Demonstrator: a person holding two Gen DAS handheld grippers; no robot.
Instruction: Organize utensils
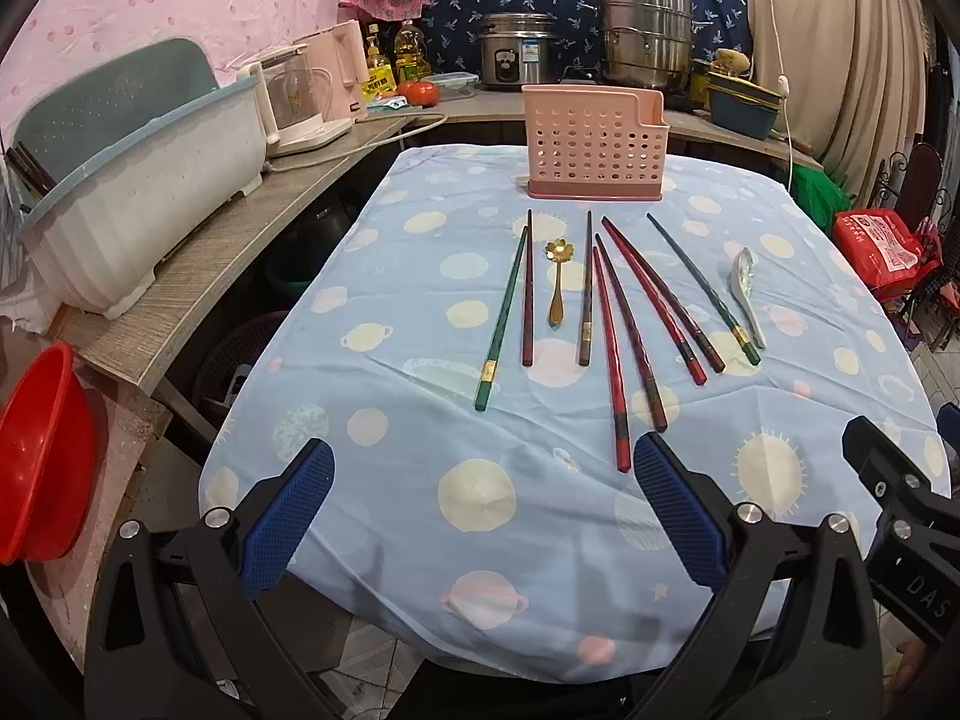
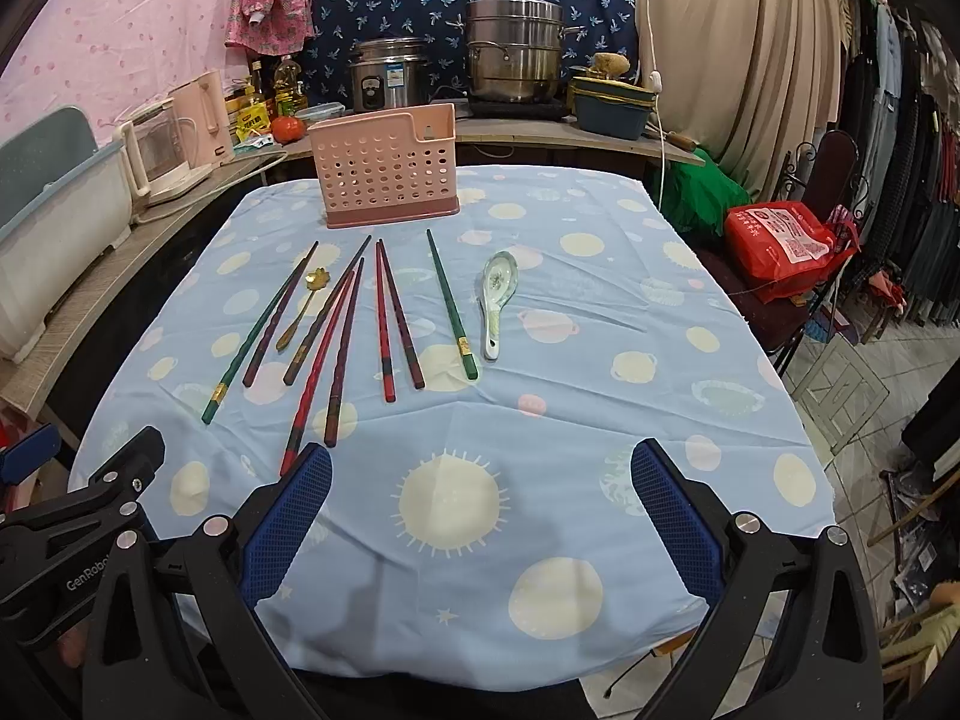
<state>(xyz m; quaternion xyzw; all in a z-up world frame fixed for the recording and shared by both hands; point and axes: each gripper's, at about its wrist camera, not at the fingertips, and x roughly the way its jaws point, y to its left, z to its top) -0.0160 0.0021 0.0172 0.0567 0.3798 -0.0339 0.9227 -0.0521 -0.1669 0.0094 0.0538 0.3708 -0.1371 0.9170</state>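
A pink perforated utensil holder (image 1: pixel 594 144) (image 2: pixel 387 168) stands at the far end of the table. In front of it lie several chopsticks, red (image 1: pixel 611 360) (image 2: pixel 384 324), brown and green (image 1: pixel 501 318) (image 2: pixel 453 306), a gold flower spoon (image 1: pixel 557 285) (image 2: pixel 300 309) and a white ceramic spoon (image 1: pixel 747 294) (image 2: pixel 497 300). My left gripper (image 1: pixel 483 510) is open and empty over the table's near edge. My right gripper (image 2: pixel 480 510) is open and empty to its right, also over the near edge.
The table has a blue planet-print cloth (image 1: pixel 540 540) (image 2: pixel 570 420). A counter on the left holds a dish rack (image 1: pixel 138 192) and a kettle (image 1: pixel 294 96); a red basin (image 1: pixel 42 456) sits below. Pots (image 2: pixel 513 54) stand behind. A red bag (image 2: pixel 780 240) lies on a chair at the right.
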